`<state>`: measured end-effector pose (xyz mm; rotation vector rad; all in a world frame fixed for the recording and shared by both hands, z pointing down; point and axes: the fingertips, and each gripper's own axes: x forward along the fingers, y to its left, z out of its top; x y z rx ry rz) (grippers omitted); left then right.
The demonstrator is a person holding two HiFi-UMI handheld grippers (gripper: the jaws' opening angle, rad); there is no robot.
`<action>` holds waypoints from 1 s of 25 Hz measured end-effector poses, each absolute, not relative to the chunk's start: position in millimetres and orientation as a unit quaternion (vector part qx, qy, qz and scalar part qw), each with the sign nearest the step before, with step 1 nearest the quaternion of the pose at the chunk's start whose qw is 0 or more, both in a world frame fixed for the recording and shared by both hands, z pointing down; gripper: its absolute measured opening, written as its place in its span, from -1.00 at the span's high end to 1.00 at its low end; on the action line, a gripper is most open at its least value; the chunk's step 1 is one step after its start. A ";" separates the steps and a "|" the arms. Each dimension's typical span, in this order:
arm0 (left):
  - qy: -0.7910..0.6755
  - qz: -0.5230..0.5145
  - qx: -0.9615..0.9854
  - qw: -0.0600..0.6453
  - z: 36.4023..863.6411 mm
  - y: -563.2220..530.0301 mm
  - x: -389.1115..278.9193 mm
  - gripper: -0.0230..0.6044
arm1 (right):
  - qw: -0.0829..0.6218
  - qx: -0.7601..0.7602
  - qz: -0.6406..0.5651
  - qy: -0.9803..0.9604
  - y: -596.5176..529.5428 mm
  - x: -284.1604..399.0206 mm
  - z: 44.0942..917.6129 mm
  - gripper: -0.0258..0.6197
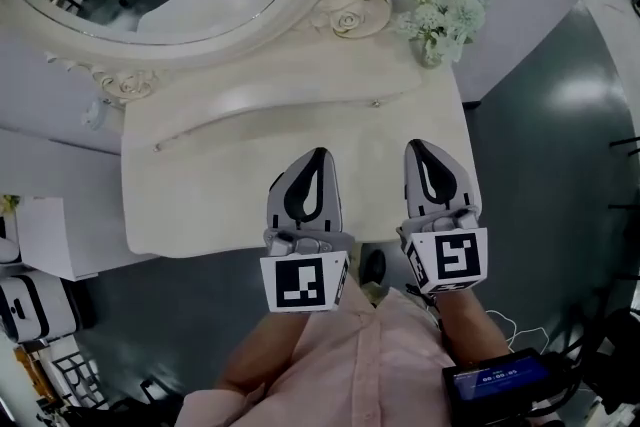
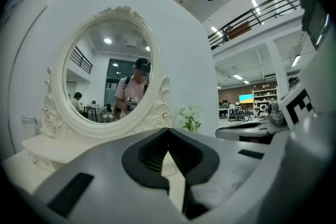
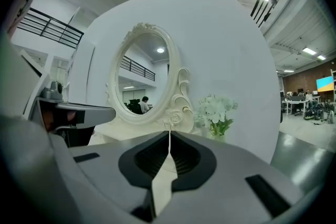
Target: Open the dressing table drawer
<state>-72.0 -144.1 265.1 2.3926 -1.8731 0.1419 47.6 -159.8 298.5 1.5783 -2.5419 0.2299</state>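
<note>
The 2 grippers, left gripper point(image 1: 318, 153) and right gripper point(image 1: 418, 144), are pinched closed on nothing, so they could bump or slip off a drawer handle instead of grabbing it. They sit side by side, pointing almost flat over the front of the dressing table point(image 1: 190, 205). Its drawer does not show; I think it is under that front edge.

I'm facing a curved white wall point(image 3: 236, 60) here, and the dark glossy floor point(image 1: 560, 175) is catching a pale glare off the lighting. Off to the right, strip lights point(image 2: 255, 3) are glowing above a railed upper level point(image 2: 252, 16). Shelves point(image 2: 265, 96) and a lit screen point(image 2: 245, 98) are sitting way back.
</note>
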 end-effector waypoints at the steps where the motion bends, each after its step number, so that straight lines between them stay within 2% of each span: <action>1: -0.613 0.044 0.787 0.055 268.2 -150.6 -72.3 0.86 | 0.074 0.524 0.079 -0.845 -165.9 46.1 302.5 0.86; 25: -0.593 0.084 0.789 0.135 361.7 -222.1 -89.1 0.86 | 0.146 0.519 0.157 -0.827 -229.6 22.6 416.2 0.86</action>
